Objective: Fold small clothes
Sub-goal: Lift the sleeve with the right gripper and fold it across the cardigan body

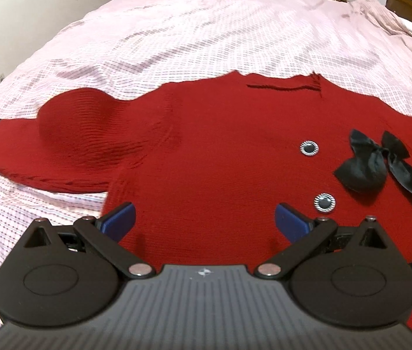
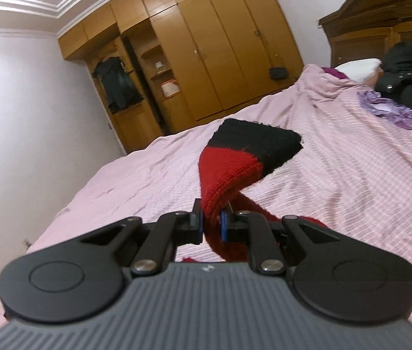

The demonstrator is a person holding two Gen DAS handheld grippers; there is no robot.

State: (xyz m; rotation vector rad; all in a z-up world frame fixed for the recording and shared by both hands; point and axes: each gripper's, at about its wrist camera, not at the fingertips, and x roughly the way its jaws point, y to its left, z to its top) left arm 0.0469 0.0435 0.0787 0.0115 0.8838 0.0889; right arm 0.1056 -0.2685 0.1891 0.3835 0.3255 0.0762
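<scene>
Red sweater (image 1: 220, 151): two silver buttons (image 1: 309, 148), one black bow (image 1: 381, 164).

Support: bed under rumpled pink checked cotton sheet (image 1: 206, 29) | Laid on it: red knitted sweater (image 1: 220, 145), purple garment (image 2: 392, 110), black coat (image 2: 410, 67)

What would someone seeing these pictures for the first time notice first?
The red knit sweater spread flat across the pink bedspread, with its black bow and two silver buttons to the right of the open left gripper. In the right wrist view, the right gripper has its jaws shut on the red sleeve, lifting its black cuff above the bed. Behind stands a wooden wardrobe.
</scene>
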